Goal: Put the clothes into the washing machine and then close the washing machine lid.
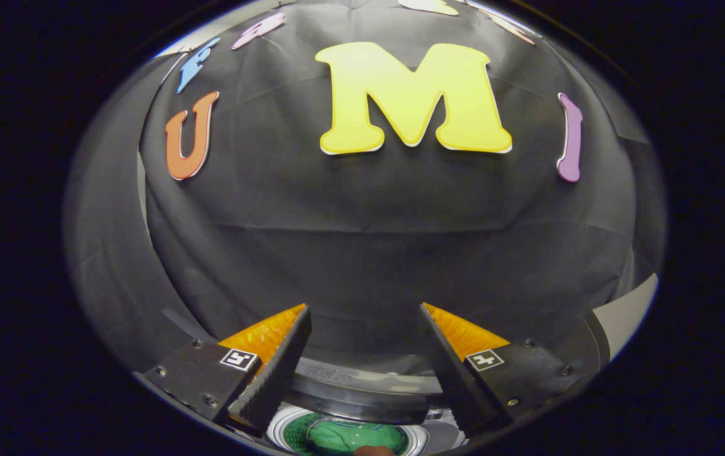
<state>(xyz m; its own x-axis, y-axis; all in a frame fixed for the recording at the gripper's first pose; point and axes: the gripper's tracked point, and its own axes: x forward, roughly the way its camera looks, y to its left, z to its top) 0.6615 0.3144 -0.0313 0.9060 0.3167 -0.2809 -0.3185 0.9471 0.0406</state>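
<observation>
The clothes (343, 437), a green bundle, lie down inside the washing machine drum (286, 430), low at six o'clock between the roots of the two fingers, ringed by the drum's pale rim. The gripper (365, 316) is spread wide, its ribbed black pads well apart and nothing between them; the left finger (273, 373) stands at about seven o'clock, the right finger (451, 373) at about five. A dark curved band (362, 386), likely the machine's top edge or its lid, I cannot tell which, arcs across just beyond the drum. Straight ahead at twelve o'clock hangs the booth's black cloth wall (368, 253). A small reddish-brown shape sits at the very bottom near the green cloth, too cut off to name. So the loading step looks done, with the garment already in the tub and the claw empty above it. The step in hand is the lid: the next move calls for finding its edge, getting a finger on it, and swinging it down over the opening.
</observation>
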